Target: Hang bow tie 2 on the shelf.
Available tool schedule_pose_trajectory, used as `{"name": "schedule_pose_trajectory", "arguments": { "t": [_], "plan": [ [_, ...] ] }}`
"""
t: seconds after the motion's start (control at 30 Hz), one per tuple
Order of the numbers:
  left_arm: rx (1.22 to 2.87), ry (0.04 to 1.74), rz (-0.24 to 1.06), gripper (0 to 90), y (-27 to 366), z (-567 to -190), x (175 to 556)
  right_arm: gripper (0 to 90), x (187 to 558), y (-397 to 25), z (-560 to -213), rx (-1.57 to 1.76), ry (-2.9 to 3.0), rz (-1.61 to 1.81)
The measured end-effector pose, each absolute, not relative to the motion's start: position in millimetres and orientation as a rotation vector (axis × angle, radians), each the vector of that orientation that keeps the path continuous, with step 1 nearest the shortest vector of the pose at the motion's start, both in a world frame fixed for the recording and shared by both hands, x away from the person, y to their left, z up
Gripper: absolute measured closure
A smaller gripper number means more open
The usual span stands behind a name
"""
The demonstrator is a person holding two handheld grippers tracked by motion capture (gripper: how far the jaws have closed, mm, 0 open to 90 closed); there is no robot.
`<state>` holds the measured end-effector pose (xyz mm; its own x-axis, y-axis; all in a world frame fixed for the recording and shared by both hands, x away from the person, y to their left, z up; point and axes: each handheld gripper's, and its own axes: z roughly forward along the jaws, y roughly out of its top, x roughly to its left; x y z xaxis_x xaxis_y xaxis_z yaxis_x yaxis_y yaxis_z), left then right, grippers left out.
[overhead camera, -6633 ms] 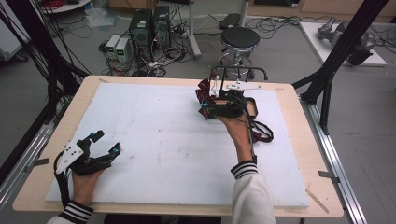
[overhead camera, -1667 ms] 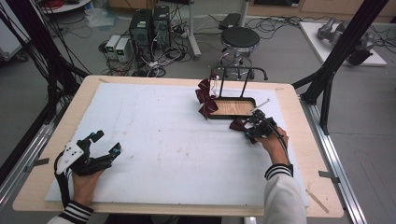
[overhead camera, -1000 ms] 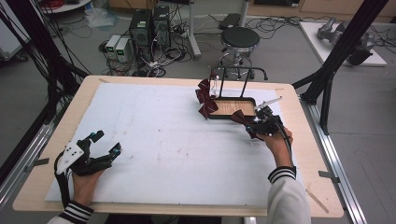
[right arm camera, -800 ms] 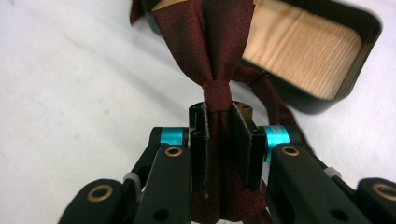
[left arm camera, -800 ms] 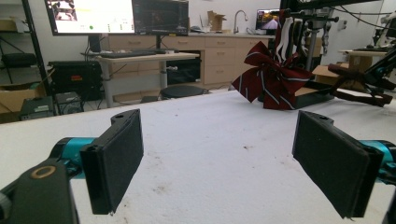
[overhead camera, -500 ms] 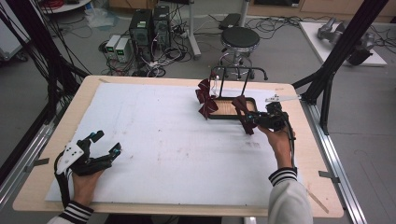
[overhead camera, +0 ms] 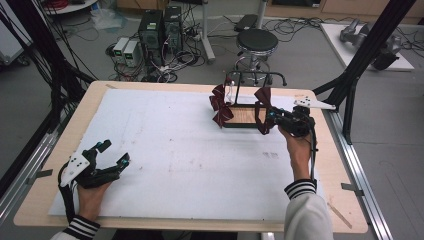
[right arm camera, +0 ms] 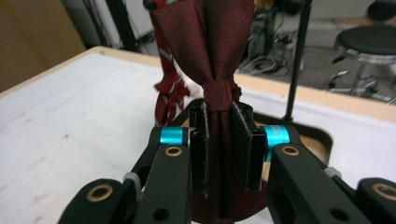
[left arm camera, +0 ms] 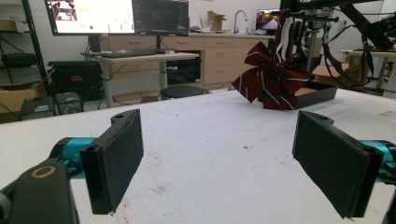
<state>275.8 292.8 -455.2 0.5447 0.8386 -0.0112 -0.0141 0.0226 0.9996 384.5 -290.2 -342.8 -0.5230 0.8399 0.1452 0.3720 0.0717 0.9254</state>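
High view: the right gripper [overhead camera: 272, 119] sits at the far right of the counter [overhead camera: 175, 150], beside a black-framed stand [overhead camera: 245, 107] with a wooden base. Its jaws are pinched on a dark red bow [overhead camera: 262, 112], which hangs at the right end of the stand, above the tray edge. A 2nd bow, striped [overhead camera: 220, 106], hangs at the stand's left end, apart from the first. The person's right hand [overhead camera: 295, 145] reaches forward from a striped cuff. At the near left corner of the counter the left gripper [overhead camera: 112, 156] rests on the white sheet, jaws spread wide with nothing between them, well apart from the stand. Behind the counter stands a round stool [overhead camera: 256, 42] among computer boxes and cables.

Left gripper view: the 2 black padded jaws stand far apart over bare white counter [left arm camera: 210, 140]. Far ahead the striped bow [left arm camera: 273, 84] hangs in front of the stand's black tray [left arm camera: 317, 92]. Desks and monitors fill the room behind.

Right gripper view: the jaws press on either side of the dark red bow [right arm camera: 219, 60], gripping the fabric just below its central knot; the bow stands upright between the pads, its upper lobes fanning above them. The striped bow [right arm camera: 166, 88] hangs farther off to the left, and a thin upright of the stand [right arm camera: 296, 70] rises at right above the wooden base.
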Motion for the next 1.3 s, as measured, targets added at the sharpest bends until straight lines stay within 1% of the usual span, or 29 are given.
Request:
{"name": "schedule_pose_trajectory", "arguments": {
  "t": [0.63,0.9,1.3],
  "plan": [
    [1.4,0.77,0.774,16.8,293.0,-455.2,275.8,77.9,397.2,-270.2,-315.5,1.289,1.717,1.443],
    [1.401,0.77,0.774,16.8,293.0,-455.2,275.7,77.9,404.8,-263.4,-311.3,1.301,1.678,1.437],
    [1.399,0.773,0.772,16.8,293.0,-455.2,275.8,77.8,417.6,-247.1,-310.1,1.232,1.687,1.461]
  ]
}}
